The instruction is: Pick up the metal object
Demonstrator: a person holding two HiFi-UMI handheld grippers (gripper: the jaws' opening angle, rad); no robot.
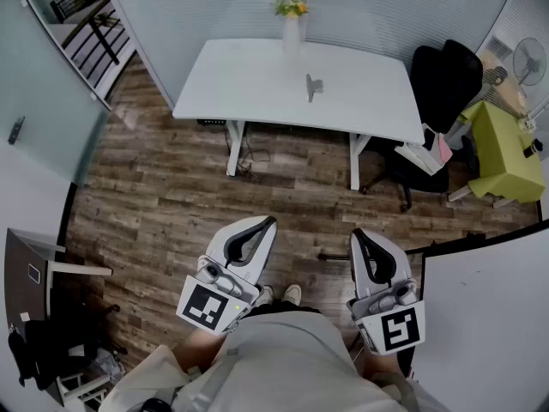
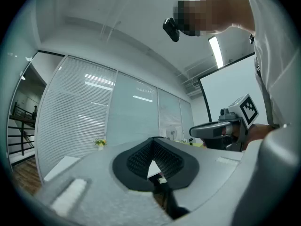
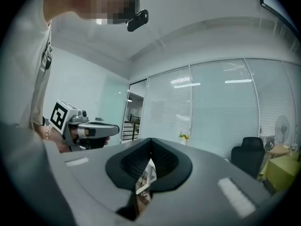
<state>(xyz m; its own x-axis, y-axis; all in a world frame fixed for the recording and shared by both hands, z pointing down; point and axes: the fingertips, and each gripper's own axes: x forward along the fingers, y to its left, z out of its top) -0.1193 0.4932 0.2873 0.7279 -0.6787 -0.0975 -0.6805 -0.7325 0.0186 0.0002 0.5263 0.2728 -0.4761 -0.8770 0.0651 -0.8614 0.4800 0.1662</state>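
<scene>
A brown wood-plank floor (image 1: 171,187) fills the middle of the head view. At its far side stands a long white rectangular table (image 1: 249,80), with a black office chair (image 1: 442,80) at the table's right end. Near the person, the left gripper (image 1: 266,224) and right gripper (image 1: 357,234) hang over the floor, each with its jaws closed together on nothing. A pale vase of yellow flowers (image 1: 292,28) stands at the table's far edge. The small grey metal object (image 1: 313,87) sits near the table's middle, slim and dull; its exact shape is too small to tell.
</scene>
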